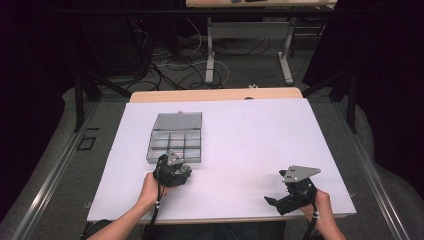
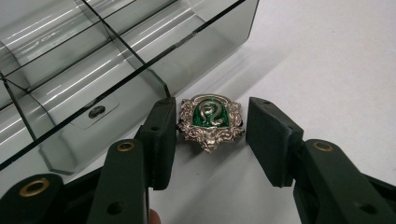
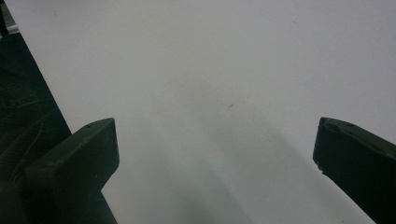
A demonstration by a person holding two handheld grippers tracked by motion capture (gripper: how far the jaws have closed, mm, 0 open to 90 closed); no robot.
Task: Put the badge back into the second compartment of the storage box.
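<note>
While left gripper [image 2: 211, 135] straddles green-and-silver crest badge [image 2: 211, 122] lying flat on white table sheet [image 1: 260, 140], jaws wide, left pad touching badge, right pad apart. Clear compartment box [image 2: 93, 70] just beside, its front wall close behind badge. Right gripper [image 3: 215, 154] gapes wide over bare sheet, well apart.

The only sign to be read is on the badge [image 2: 211, 121], a silver crest with green enamel that bears a coiled snake shaped like the letter S. In the left gripper view it lies on the white table [image 2: 327, 70] between the jaws of the left gripper [image 2: 210, 140], with the clear plastic box [image 2: 116, 56] at about ten o'clock from it. No words, brand names or numbers can be read on the box, the grippers or the table.
</note>
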